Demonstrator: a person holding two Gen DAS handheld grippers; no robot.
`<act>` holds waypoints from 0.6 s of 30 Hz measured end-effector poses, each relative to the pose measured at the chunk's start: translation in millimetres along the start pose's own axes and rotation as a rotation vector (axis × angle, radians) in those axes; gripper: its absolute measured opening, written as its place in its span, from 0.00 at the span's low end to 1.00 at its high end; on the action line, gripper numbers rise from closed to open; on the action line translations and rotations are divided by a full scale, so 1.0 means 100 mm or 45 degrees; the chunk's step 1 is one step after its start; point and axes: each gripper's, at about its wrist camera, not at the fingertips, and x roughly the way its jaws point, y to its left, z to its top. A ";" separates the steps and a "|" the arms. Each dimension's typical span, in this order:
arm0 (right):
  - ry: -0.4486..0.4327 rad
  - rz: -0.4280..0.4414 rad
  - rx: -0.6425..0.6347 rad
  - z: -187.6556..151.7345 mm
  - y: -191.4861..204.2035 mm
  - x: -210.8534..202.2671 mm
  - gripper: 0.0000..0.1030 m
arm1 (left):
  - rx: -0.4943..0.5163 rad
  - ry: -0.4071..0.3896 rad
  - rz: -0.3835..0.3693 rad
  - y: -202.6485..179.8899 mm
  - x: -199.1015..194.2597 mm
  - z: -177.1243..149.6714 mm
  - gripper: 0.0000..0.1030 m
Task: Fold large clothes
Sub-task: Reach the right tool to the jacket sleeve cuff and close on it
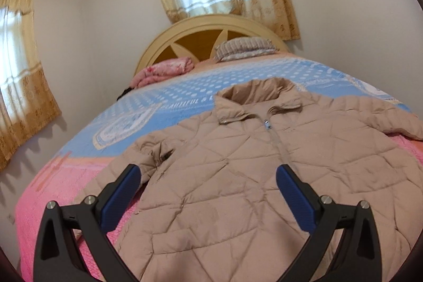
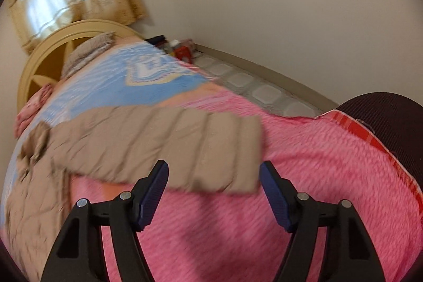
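Observation:
A beige quilted jacket lies front up on the bed, zipped, collar toward the headboard. Its left sleeve is bunched near the body; its right sleeve lies stretched out across the pink blanket. My left gripper is open and empty, hovering over the jacket's lower left body. My right gripper is open and empty, just in front of the outstretched sleeve's cuff end. The right wrist view is motion-blurred.
The bed has a pink and blue blanket, a cream headboard, a striped pillow and a pink folded cloth. A dark rounded object sits at the bed's right corner. Clutter lies on the tiled floor by the wall.

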 end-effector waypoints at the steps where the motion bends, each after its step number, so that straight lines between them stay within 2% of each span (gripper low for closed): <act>1: 0.012 -0.001 0.011 0.04 -0.04 0.06 0.70 | -0.010 0.009 0.001 0.01 0.02 0.00 1.00; 8: 0.129 0.015 0.005 0.23 -0.14 0.41 0.70 | -0.014 0.045 0.009 0.04 0.09 -0.06 1.00; 12: 0.214 0.096 0.019 0.23 -0.11 0.58 0.69 | -0.018 0.053 0.009 0.06 0.09 -0.06 1.00; 13: 0.223 0.119 0.019 0.23 -0.11 0.60 0.64 | -0.017 0.053 0.009 0.07 0.10 -0.05 1.00; 14: 0.224 0.135 0.020 0.23 -0.10 0.63 0.48 | -0.017 0.052 0.010 0.08 0.09 -0.04 1.00; 15: 0.224 0.142 0.024 0.24 -0.11 0.64 0.39 | -0.021 0.050 0.010 0.10 0.09 -0.03 1.00; 16: 0.217 0.135 0.035 0.25 -0.14 0.63 0.21 | -0.025 0.049 0.008 0.12 0.10 -0.02 1.00; 18: 0.201 0.155 0.061 0.28 -0.16 0.61 0.14 | -0.034 0.042 0.007 0.15 0.08 -0.01 1.00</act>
